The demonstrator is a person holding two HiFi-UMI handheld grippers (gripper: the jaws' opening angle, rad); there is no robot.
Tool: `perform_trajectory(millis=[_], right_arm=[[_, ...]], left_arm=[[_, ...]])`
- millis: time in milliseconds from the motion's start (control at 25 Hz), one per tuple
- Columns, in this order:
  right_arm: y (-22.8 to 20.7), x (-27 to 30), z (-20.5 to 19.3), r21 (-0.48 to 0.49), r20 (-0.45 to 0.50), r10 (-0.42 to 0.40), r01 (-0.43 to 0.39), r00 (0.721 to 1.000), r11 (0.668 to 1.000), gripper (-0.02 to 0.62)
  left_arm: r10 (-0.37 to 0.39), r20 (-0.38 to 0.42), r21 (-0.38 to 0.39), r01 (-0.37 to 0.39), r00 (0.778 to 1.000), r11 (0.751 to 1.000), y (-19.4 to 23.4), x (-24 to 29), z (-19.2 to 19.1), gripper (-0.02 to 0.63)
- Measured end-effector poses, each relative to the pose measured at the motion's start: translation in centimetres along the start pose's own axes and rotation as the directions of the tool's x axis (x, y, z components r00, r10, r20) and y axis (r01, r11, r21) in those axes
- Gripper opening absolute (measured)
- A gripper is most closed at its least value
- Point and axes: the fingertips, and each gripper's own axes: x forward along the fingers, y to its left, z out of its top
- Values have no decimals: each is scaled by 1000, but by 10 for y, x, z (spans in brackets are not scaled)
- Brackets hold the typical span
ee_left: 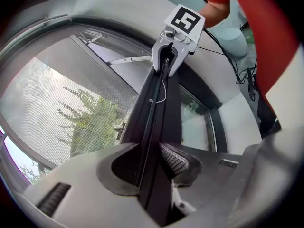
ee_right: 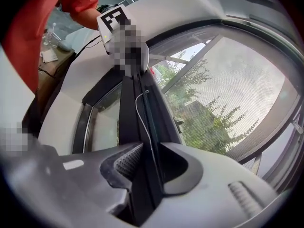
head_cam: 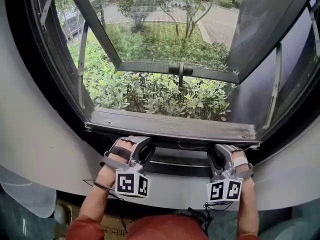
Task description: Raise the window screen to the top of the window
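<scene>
The window screen's dark bottom bar [head_cam: 179, 159] runs across the foot of the window opening, just inside the grey sill [head_cam: 170, 126]. My left gripper [head_cam: 144, 148] clamps the bar's left part and my right gripper [head_cam: 218, 153] its right part. In the left gripper view the bar [ee_left: 161, 108] passes between the jaws of the left gripper [ee_left: 153, 163], with both pads against it. It leads to the right gripper [ee_left: 170, 56] at the far end. In the right gripper view the right gripper [ee_right: 151, 161] grips the bar [ee_right: 135, 108] the same way. Grey mesh [ee_right: 228, 94] spreads beyond the bar.
A window sash [head_cam: 170, 29] is propped outward on metal stays [head_cam: 82, 59] above green shrubs [head_cam: 150, 91]. A curved white wall [head_cam: 35, 149] frames the opening. A thin white cord [ee_right: 138, 113] lies along the bar. Black cables [head_cam: 200, 216] hang near the person's red sleeves.
</scene>
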Motion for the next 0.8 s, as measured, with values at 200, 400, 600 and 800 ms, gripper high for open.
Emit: perform_trajectory(millis=[200,400,600,800], right_arm=[[-25,-7,9,-32,22,-87,88,996,996,86],[-55,-12,21,-113,26,-197,199,980,974,44],[-88,-21,34,-222,21,-316,312,949,924,40],[-122,-33,50,-296,14,-406,392,914,871,41]], left_arm=[[126,15,19,-126,992,992,30,-8,8,71],[242,9,81,-241,970,967,60,-15,16,43],[361,11,154,-359,932,921,93,-28,30,39],[447,15,205,-440,894,874,129,-43,44,35]])
